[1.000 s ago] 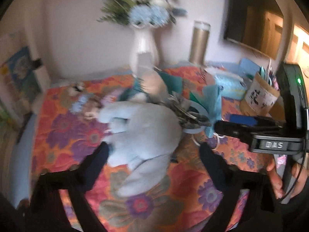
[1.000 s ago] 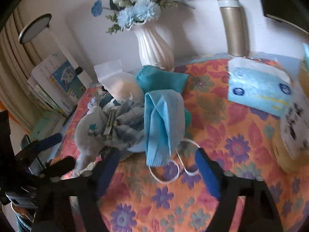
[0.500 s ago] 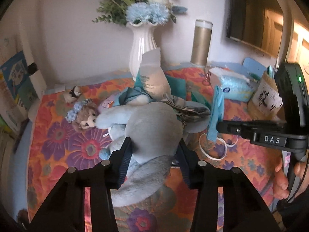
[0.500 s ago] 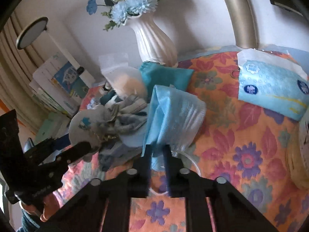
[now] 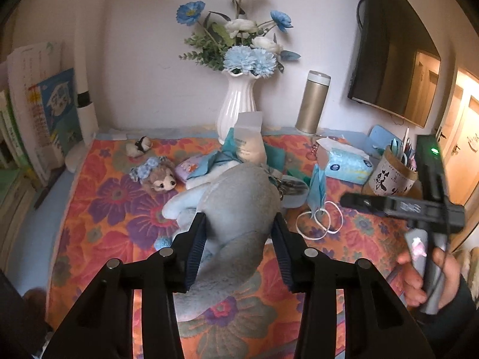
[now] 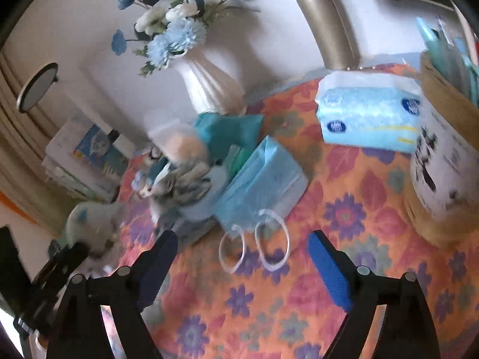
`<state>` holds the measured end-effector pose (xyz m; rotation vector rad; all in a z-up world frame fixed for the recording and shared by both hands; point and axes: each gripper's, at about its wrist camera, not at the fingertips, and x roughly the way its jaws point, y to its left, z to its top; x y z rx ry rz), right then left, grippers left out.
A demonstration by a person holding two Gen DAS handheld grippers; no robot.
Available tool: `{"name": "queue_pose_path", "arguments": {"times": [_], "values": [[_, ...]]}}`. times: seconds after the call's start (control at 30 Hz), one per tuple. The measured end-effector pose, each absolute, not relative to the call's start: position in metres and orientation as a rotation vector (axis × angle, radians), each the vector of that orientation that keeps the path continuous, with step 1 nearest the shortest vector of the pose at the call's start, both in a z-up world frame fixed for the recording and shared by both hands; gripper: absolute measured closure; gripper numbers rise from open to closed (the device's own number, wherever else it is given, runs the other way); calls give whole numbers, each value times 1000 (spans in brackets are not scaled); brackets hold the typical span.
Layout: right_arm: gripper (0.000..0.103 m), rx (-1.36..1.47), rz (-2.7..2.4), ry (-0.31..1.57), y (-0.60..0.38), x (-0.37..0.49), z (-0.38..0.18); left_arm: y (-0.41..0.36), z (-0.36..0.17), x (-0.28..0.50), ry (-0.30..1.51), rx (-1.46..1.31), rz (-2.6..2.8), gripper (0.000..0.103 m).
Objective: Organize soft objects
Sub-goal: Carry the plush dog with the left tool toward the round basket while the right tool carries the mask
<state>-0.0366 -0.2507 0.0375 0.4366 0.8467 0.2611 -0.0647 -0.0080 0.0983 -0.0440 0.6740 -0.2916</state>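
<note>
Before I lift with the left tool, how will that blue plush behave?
The blue plush will probably flop: its limbs already sprawl loosely across the floral cloth. It looks light and squashy, bulging between the left tool pads, so it likely won't slip, though the hanging end may drag.

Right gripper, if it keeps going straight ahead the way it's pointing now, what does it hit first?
Most likely the white ear loops of the blue face mask, which lie on the floral tablecloth just ahead of the open right gripper. The mask follows; depth is uncertain through the fisheye.
</note>
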Motion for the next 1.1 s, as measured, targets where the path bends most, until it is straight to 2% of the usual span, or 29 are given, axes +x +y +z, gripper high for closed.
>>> {"name": "queue_pose_path", "arguments": {"times": [0.2, 0.23, 0.3, 0.33, 0.47, 0.8, 0.87, 0.93, 0.97, 1.03, 1.07, 1.1], "values": [[16, 327, 231, 946, -234, 16, 12, -1, 92, -63, 690, -63, -285, 63], [22, 328, 230, 935, -235, 18, 10, -1, 90, -62, 693, -65, -287, 63], [80, 324, 239, 926, -237, 19, 6, -1, 86, -61, 700, -61, -286, 63], [84, 315, 230, 940, -239, 18, 3, -2, 84, -60, 703, -59, -286, 63], [88, 317, 188, 877, -252, -5, 6, -7, 83, -61, 701, -69, -303, 63], [88, 300, 208, 713, -264, -81, 66, -41, 106, -82, 650, -41, -395, 63], [87, 301, 241, 755, -265, -87, 65, -48, 108, -86, 644, -30, -414, 63], [81, 268, 272, 877, -262, -85, 47, -53, 108, -89, 645, -21, -418, 63], [75, 252, 267, 921, -261, -86, 38, -54, 107, -90, 648, -19, -419, 63], [53, 244, 241, 949, -265, -93, 24, -57, 102, -91, 660, -14, -418, 63], [36, 260, 230, 945, -267, -97, 19, -58, 100, -91, 666, -15, -418, 63], [23, 290, 231, 936, -269, -99, 16, -58, 98, -91, 671, -17, -419, 63]]}}
